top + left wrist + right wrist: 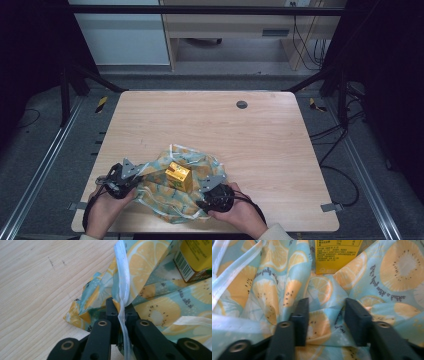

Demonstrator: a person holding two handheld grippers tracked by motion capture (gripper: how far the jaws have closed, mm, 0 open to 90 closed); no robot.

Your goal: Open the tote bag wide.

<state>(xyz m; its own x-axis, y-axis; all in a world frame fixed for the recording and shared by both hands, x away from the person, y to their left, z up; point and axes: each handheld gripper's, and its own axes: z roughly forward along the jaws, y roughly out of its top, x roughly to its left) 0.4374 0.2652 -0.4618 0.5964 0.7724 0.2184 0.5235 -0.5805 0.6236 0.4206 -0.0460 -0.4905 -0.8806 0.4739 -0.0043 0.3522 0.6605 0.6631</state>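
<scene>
A fruit-print cloth bag point(172, 207) with a white hem point(124, 277) lies crumpled at the table's near edge. On it stands a yellow carton point(178, 176), also seen as the carton point(196, 257) and the carton point(337, 255) in the gripper views. My left gripper point(144, 174) sits at the bag's left side; in its own view the left gripper point(121, 307) is shut on the white hem. My right gripper point(202, 188) is at the bag's right side. In its own view the right gripper point(327, 312) stands open, its jaws apart over the bag's cloth point(399, 272), just short of the carton.
The wooden table point(200, 120) stretches bare beyond the bag, with a small round grey grommet point(241, 104) near its far edge. Black frame posts stand at both far corners, and cables lie on the floor at the right.
</scene>
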